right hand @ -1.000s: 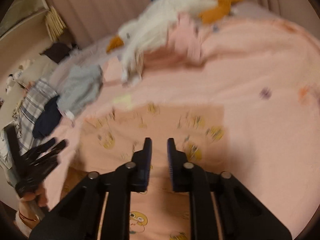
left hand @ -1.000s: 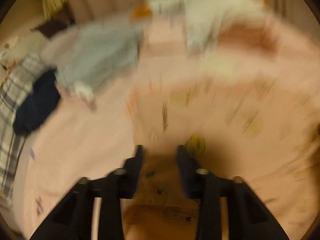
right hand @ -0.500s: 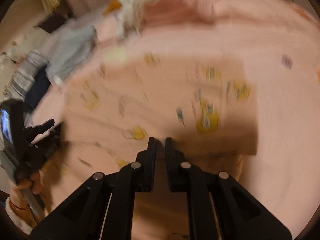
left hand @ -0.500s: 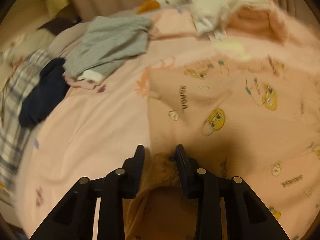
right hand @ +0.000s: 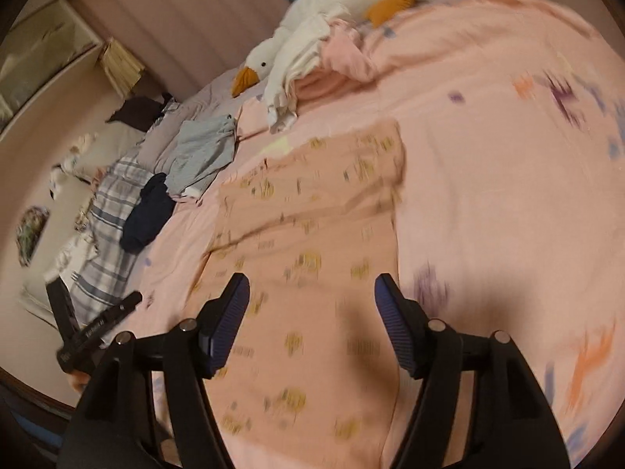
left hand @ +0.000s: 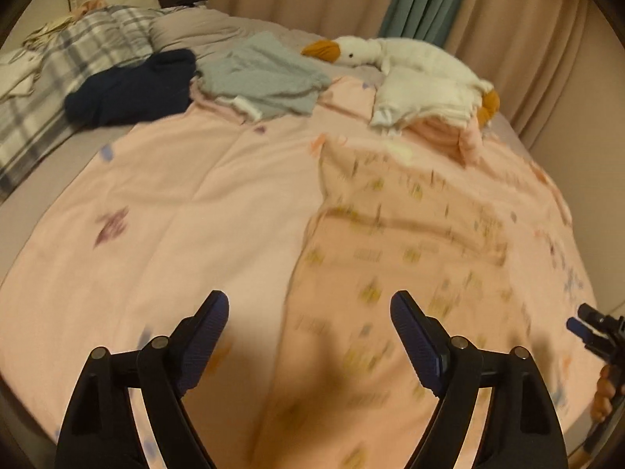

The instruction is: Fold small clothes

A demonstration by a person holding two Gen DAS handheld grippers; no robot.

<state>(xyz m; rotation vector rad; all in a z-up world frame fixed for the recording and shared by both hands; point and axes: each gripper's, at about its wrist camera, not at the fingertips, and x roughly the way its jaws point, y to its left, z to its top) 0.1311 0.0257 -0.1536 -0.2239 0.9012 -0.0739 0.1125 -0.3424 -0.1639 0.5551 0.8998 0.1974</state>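
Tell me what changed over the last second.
Both hand-held grippers let go: the left hand-held gripper and right hand-held gripper, earlier shut on the peach cartoon-print garment, now stand open above it. The garment lies spread on the pink bedsheet. The white plush goose stayed put.

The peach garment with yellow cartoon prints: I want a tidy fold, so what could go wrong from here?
1. The peach garment with yellow cartoon prints shows a diagonal crease; folding over it may lock the wrinkle in.
2. Its colour is close to the pink bedsheet beneath, so the open left gripper or right gripper might pinch sheet along with cloth.
3. Both views are blurred, so edges are hard to judge.
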